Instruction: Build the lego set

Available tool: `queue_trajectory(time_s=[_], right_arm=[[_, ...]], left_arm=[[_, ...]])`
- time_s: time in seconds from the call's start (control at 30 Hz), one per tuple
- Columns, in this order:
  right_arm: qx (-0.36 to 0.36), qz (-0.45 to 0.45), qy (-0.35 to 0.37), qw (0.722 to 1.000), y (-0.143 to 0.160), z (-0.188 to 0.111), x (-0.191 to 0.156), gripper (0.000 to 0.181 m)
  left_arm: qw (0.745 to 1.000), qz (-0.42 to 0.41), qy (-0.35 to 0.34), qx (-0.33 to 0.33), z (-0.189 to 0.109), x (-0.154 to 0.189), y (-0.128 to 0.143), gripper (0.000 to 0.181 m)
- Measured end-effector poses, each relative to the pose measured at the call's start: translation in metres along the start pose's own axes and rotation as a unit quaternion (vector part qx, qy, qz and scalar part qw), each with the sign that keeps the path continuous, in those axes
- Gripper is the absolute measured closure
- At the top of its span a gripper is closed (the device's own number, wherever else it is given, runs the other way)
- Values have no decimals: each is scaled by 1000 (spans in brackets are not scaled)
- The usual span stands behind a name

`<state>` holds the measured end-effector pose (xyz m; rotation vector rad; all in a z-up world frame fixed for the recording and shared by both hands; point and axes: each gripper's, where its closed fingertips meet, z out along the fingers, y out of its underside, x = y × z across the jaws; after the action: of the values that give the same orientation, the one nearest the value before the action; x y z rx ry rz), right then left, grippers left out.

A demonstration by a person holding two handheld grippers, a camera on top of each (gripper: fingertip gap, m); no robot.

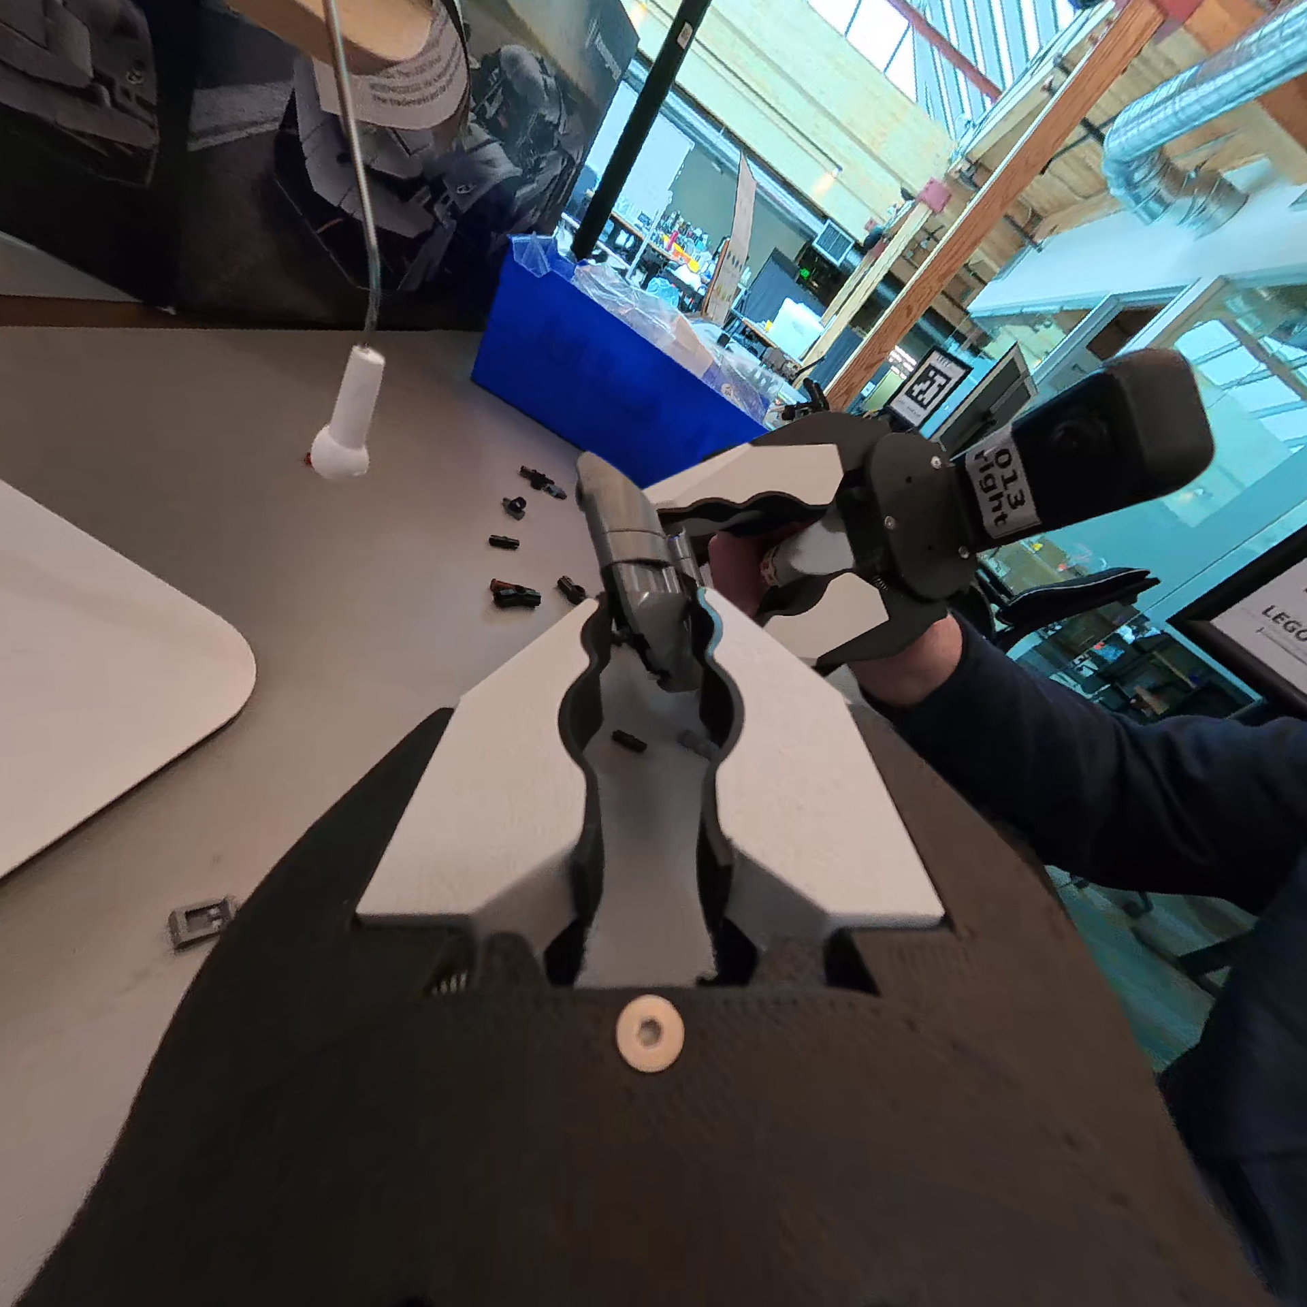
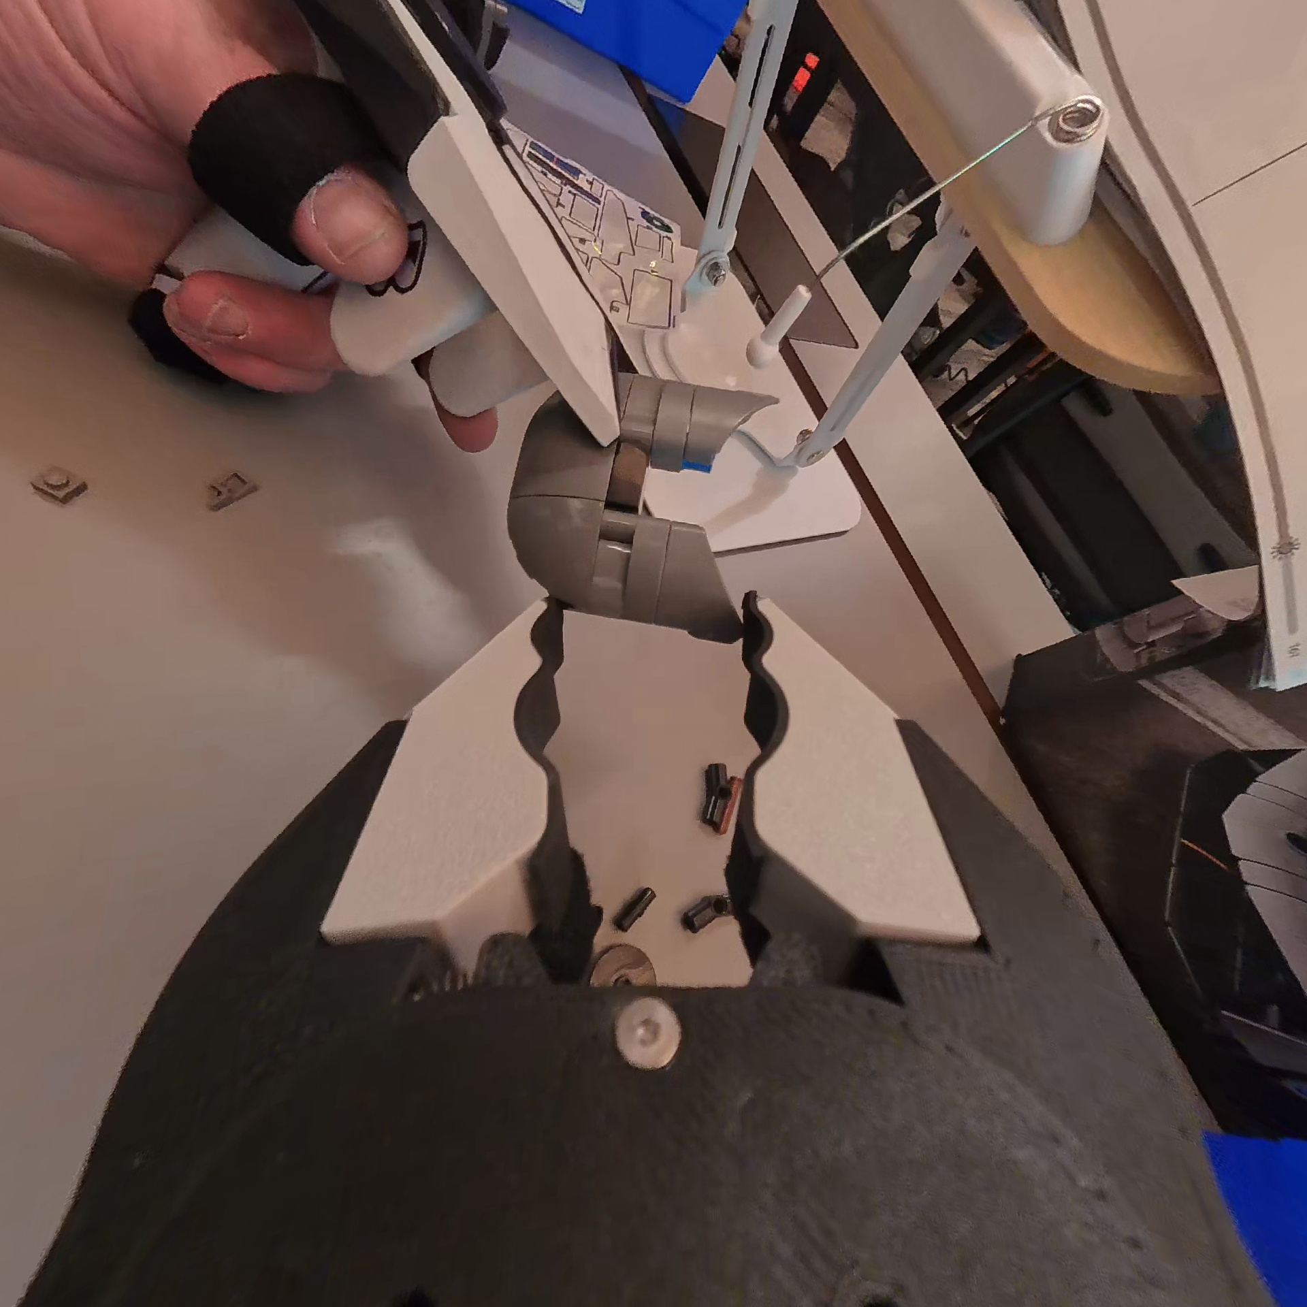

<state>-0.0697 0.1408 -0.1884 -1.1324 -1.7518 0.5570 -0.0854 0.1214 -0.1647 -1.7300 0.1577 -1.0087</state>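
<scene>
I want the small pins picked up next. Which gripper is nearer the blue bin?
Right. The right gripper hangs just in front of the blue bin; the left gripper sits farther back, both closed on the grey lego assembly.

Bright, evenly lit wide-angle views with strong bending at the edges.

Daylight comes through the skylights (image 1: 912, 42) far right in the left wrist view; the desk (image 2: 177, 707) shows a soft pale glare patch and faint shadows. Near tool bodies are slightly soft, and straight beams curve toward the frame borders.
</scene>
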Motion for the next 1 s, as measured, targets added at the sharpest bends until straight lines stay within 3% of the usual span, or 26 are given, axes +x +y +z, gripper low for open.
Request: queue_trajectory(time_s=[0.43,0.67,0.87,1.0], right_arm=[[42,4,16,999,-17,-9,1,130],[42,-4,22,999,-13,-16,-2,123],[38,-11,20,999,-10,-12,-9,128],[40,-35,34,998,-14,-8,-12,128]], left_arm=[[1000,6,3,-11,-1,9,-3,171],[999,41,-29,-21,-10,17,-6,171],[992,100,-72,-12,-43,32,-16,171],[986,121,-112,35,-93,41,-35,171]])
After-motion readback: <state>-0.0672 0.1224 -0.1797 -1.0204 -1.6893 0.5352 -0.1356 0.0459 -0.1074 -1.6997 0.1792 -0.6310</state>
